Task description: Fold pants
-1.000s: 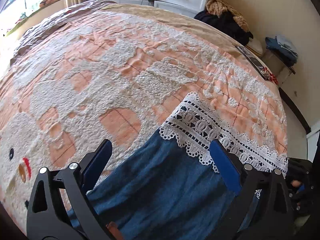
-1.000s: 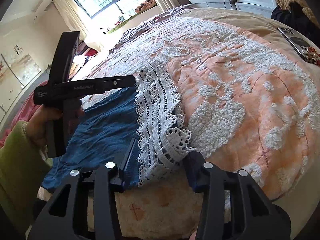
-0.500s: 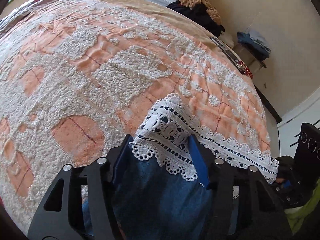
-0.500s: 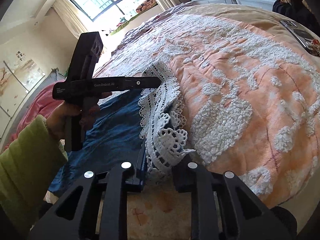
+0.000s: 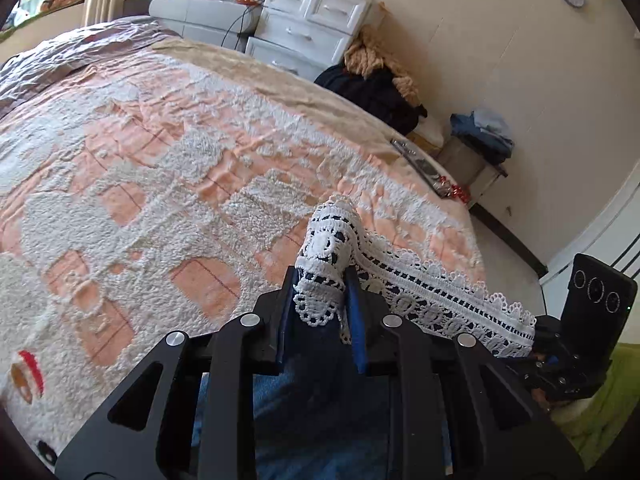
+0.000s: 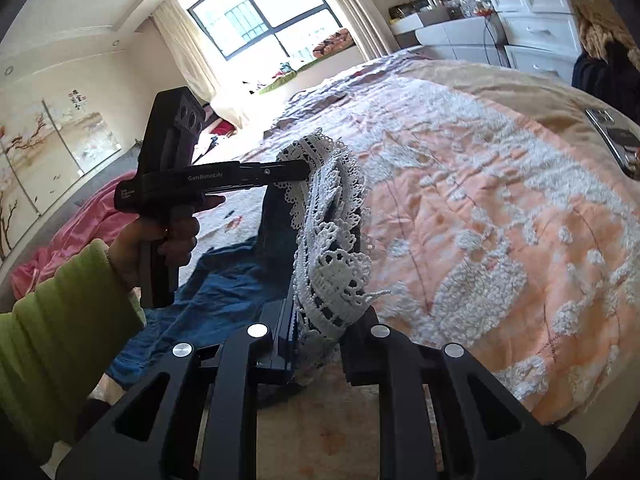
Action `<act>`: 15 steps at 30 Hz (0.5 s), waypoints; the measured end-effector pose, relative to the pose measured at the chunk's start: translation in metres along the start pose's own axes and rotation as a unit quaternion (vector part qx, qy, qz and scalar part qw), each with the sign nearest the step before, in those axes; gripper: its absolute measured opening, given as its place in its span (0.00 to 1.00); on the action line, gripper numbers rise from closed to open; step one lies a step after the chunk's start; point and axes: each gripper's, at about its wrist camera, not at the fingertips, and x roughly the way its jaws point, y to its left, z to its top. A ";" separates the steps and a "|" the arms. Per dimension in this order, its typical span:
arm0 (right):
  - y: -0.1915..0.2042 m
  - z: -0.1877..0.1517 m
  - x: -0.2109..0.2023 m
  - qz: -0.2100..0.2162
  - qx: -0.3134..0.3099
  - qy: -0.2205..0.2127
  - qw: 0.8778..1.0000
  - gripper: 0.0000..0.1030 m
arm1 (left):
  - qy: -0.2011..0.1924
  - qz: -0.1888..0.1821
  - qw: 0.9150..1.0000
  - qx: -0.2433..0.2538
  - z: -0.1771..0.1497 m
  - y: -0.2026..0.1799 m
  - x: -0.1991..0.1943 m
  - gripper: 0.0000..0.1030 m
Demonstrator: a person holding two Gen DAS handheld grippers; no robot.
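Observation:
Blue denim pants with a white lace hem lie on the orange and white bedspread. My left gripper has its jaws closing, and its blue pads press on one corner of the lace hem. My right gripper is shut on the other corner of the lace hem. The hem hangs bunched between the two, raised off the bed, with denim trailing below. In the right wrist view, a hand in a green sleeve holds the left gripper.
A dark flat device lies near the bed's far edge. White drawers, a clothes pile and a stool with blue clothes stand past the bed. A pink blanket lies by the window side.
The left jaws went from wide open to closed on the lace corner. The right jaws narrowed onto the other corner. Both grippers rose, lifting the hem off the bedspread.

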 end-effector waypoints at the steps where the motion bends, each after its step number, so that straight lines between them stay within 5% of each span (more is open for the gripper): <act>1: 0.008 0.002 -0.002 0.005 -0.012 -0.006 1.000 0.15 | -0.009 0.001 1.000 -0.001 -0.002 0.001 -0.014 0.16; 9: 0.099 0.000 0.022 0.069 -0.127 0.020 0.989 0.15 | -0.032 0.026 0.999 -0.036 -0.046 0.029 -0.081 0.15; 15: 0.163 -0.040 0.069 0.065 -0.234 0.074 0.967 0.15 | -0.015 0.048 0.994 -0.095 -0.090 0.063 -0.099 0.19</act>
